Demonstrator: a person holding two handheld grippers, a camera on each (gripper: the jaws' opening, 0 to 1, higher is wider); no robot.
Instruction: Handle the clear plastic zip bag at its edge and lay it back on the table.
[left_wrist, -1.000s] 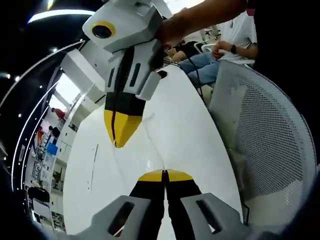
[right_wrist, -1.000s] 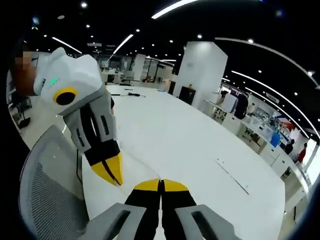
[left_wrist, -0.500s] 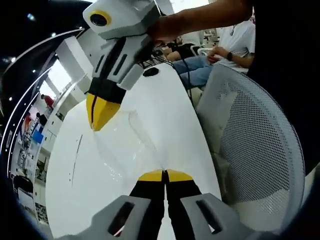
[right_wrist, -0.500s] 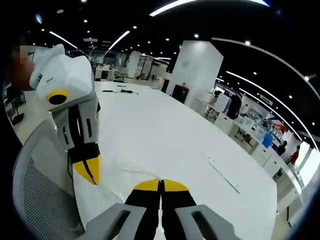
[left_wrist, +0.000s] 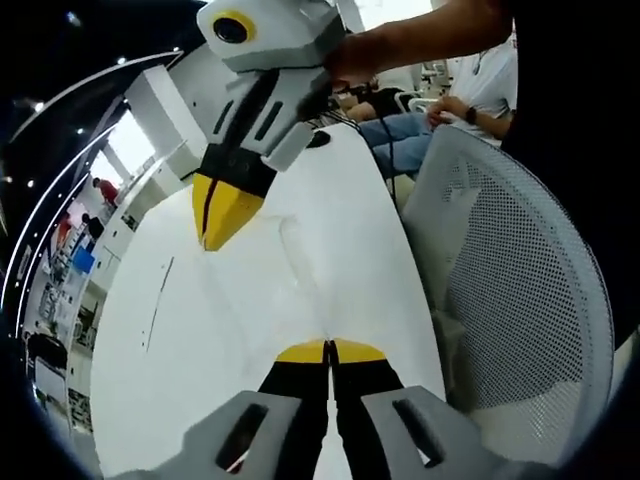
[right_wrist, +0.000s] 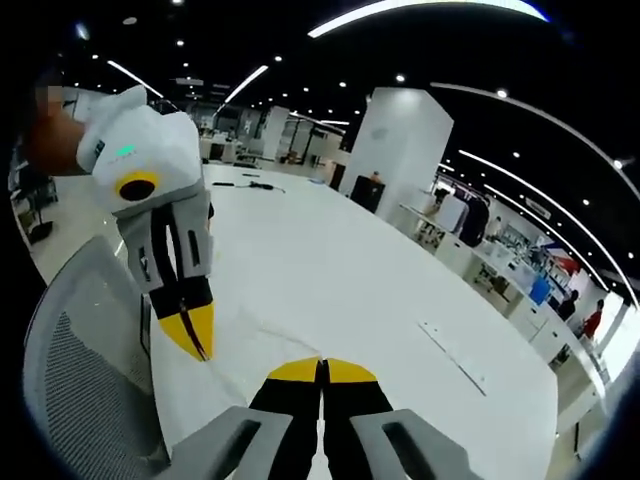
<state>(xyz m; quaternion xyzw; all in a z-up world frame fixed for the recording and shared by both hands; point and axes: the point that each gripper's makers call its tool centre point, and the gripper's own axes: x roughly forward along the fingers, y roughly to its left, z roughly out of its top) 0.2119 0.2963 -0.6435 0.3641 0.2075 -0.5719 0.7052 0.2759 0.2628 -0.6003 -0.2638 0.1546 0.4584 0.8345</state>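
Jaws of both grippers clamped on the zip bag (left_wrist: 300, 262); right gripper (left_wrist: 222, 215) has lifted its edge higher.

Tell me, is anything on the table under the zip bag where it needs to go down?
Nothing visible. The clear zip bag hangs between the left gripper and right gripper, over bare white table.

surface: long white table (right_wrist: 340, 270) — glossy, seam line across its top | far end: dark cable-like items (right_wrist: 248, 184) lying on it (too small to tell what) | near end: black object (left_wrist: 318, 139) on the top
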